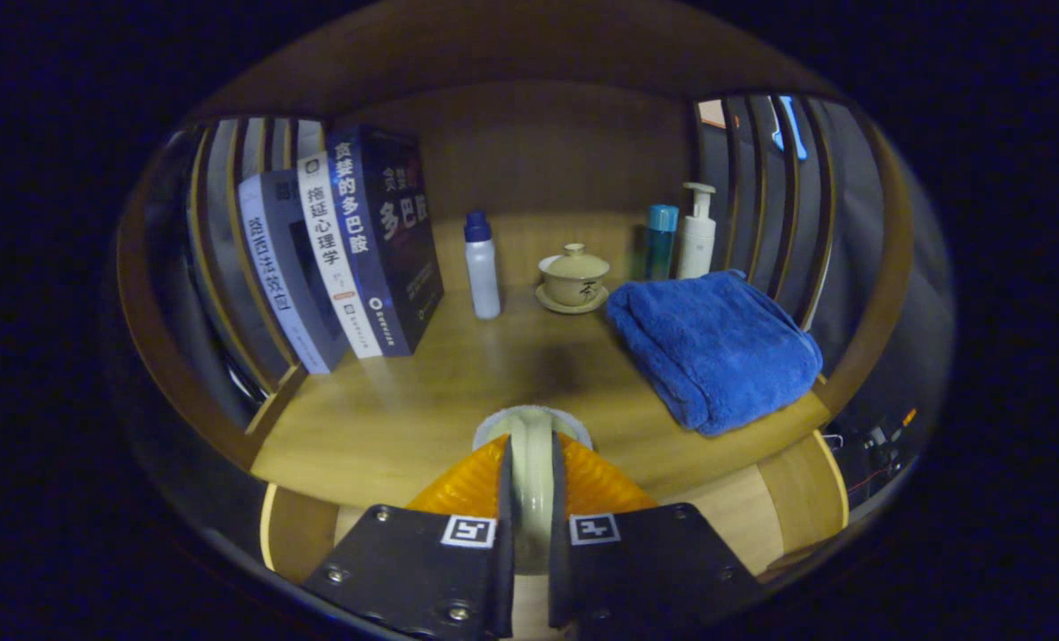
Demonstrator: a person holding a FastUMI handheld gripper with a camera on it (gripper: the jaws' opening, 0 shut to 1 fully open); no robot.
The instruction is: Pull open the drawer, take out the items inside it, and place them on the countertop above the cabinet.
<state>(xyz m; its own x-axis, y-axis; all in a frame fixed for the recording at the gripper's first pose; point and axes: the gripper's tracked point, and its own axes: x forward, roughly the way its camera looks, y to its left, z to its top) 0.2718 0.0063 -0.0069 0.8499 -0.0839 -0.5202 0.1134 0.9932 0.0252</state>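
A pale, rounded item [532,485] is clamped between the fingers [530,499], which are pressed against its two sides; what it is cannot be told, as only its narrow edge and rounded top are seen. It is held just above the near edge of the wooden counter [458,392]. Beyond the fingers, a folded blue towel [712,347] is laid on the counter to the right. Further back, a lidded tea cup on a saucer [573,279] is set near the middle, with a white bottle with a blue cap [482,264] to its left. A teal bottle [660,242] and a white pump bottle [696,231] are stood behind the towel. A row of books [351,258] is leaned at the left.
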